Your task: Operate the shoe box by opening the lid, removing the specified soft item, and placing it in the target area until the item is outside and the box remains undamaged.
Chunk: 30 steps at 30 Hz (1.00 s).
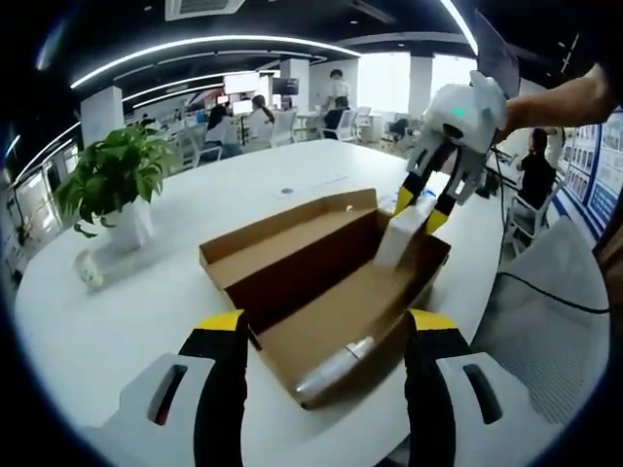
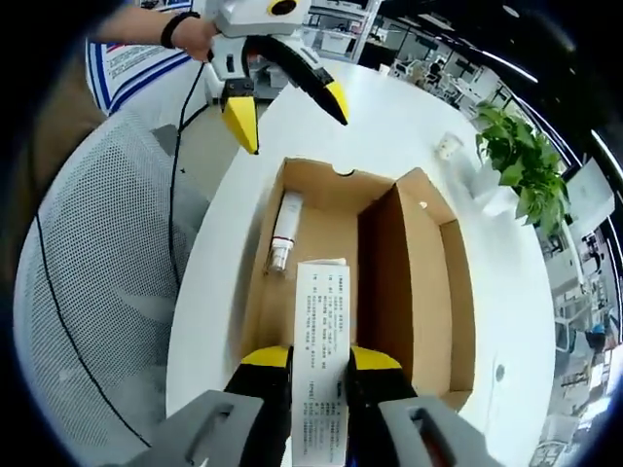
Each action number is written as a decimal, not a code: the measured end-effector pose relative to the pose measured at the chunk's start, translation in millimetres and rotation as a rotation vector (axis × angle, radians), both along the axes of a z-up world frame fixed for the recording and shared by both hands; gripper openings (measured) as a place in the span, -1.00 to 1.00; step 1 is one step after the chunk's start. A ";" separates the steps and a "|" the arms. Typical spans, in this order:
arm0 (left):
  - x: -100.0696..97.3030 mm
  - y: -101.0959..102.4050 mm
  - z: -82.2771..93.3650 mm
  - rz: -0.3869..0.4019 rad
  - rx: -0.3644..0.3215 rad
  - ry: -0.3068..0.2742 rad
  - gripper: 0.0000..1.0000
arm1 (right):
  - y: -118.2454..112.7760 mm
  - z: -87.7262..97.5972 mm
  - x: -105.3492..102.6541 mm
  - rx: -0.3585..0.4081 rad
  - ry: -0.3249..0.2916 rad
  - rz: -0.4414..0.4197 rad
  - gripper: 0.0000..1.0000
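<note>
An open brown cardboard shoe box (image 1: 292, 282) (image 2: 375, 263) lies on the white table (image 1: 146, 311), its lid (image 1: 282, 233) folded back. A flat white soft packet (image 1: 401, 233) (image 2: 321, 321) with printed text is at the box's end, tilted up. My right gripper (image 2: 321, 358) (image 1: 419, 212) is shut on it. A white tube (image 1: 336, 370) (image 2: 284, 229) lies on the box floor. My left gripper (image 1: 329, 321) (image 2: 290, 119) hovers open at the other end, its jaws spread wider than the box and apart from it.
A potted plant (image 1: 117, 185) (image 2: 521, 156) and a small cup (image 2: 448, 146) stand on the table beyond the lid. A grey mesh chair (image 2: 88, 243) (image 1: 545, 292) with a black cable across it sits by the table's edge. People sit at desks far off.
</note>
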<state>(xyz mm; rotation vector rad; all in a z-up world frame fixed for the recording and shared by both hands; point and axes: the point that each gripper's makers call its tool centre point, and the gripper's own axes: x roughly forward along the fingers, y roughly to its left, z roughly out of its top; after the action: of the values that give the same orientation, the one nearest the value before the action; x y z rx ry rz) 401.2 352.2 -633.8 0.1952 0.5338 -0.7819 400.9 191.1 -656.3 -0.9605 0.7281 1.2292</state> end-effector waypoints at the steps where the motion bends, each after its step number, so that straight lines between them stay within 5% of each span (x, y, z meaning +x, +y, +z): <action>1: 1.6 -2.2 -0.8 -0.004 -0.002 -0.001 0.31 | -2.0 3.3 -0.6 0.002 -0.005 -0.004 -0.67; 12: 0.6 -32.4 0.4 -0.064 -0.024 0.005 0.31 | -62.2 14.3 -15.6 -0.021 -0.030 -0.114 -0.67; 30: 4.2 -48.8 1.2 -0.124 -0.002 0.009 0.31 | -128.7 -9.6 -39.4 -0.034 0.016 -0.272 -0.67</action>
<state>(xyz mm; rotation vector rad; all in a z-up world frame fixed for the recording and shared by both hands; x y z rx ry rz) 405.4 303.4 -632.7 0.2253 0.5328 -0.9042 361.5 62.4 -665.9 -0.8483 0.8645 0.9897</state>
